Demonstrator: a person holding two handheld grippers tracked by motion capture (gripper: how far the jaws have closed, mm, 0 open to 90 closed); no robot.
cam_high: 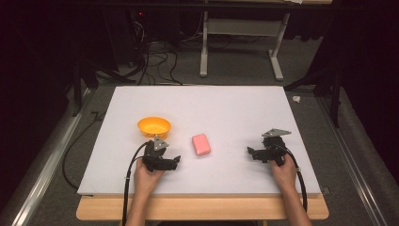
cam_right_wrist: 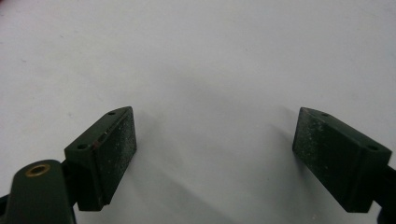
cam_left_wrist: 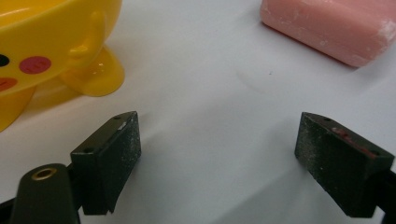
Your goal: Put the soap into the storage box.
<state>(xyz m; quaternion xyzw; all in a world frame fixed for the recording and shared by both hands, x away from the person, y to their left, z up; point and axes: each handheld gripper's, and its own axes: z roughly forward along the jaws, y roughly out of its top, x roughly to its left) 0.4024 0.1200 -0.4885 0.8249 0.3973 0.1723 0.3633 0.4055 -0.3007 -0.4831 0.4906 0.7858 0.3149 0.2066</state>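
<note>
A yellow bowl (cam_high: 154,127) with a cartoon face stands on the white board (cam_high: 226,103), left of centre; the left gripper view has the bowl (cam_left_wrist: 51,42) at its upper left. A pink block (cam_high: 201,144) like a soap bar lies near the middle, and the block (cam_left_wrist: 331,28) is at the upper right of the left gripper view. My left gripper (cam_high: 175,161) rests just in front of the bowl, open, nothing between its fingers (cam_left_wrist: 109,158). My right gripper (cam_high: 252,154) sits at the right of the board, open over bare white surface (cam_right_wrist: 215,154).
The board lies on a wooden table (cam_high: 202,209) whose front edge shows below it. Beyond the board are a grey floor, black cables (cam_high: 155,61) and a white desk frame (cam_high: 242,42). Metal rails (cam_high: 51,155) run along both sides.
</note>
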